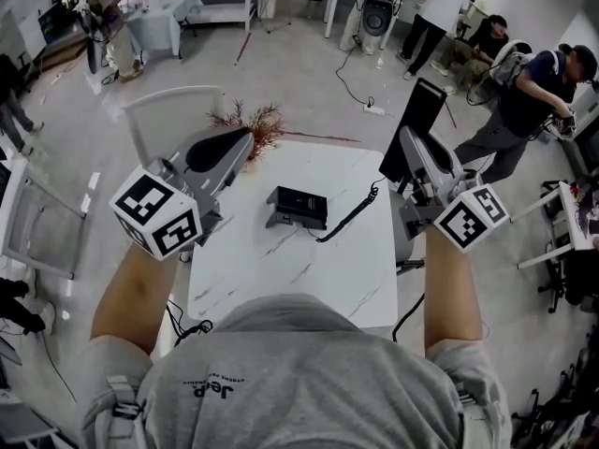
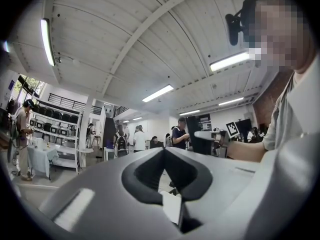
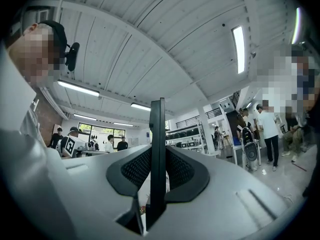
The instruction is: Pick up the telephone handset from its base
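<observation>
A black telephone base (image 1: 298, 207) lies in the middle of the white marble table (image 1: 309, 283). Its coiled cord (image 1: 348, 215) runs right and up to the black handset (image 1: 418, 120), which is off the base and held upright over the table's right edge. My right gripper (image 1: 412, 150) is shut on it; in the right gripper view the handset (image 3: 158, 134) shows as a thin black edge between the pads of that gripper (image 3: 157, 159). My left gripper (image 1: 227, 150) hovers over the table's far left corner, tilted upward, jaws together with nothing in them (image 2: 164, 156).
Dried reddish twigs (image 1: 251, 122) lie at the table's far edge. A white chair (image 1: 168, 106) stands behind the left corner, and a metal frame (image 1: 37, 223) is to the left. Several people work around the room; a cable (image 1: 351, 87) crosses the floor beyond.
</observation>
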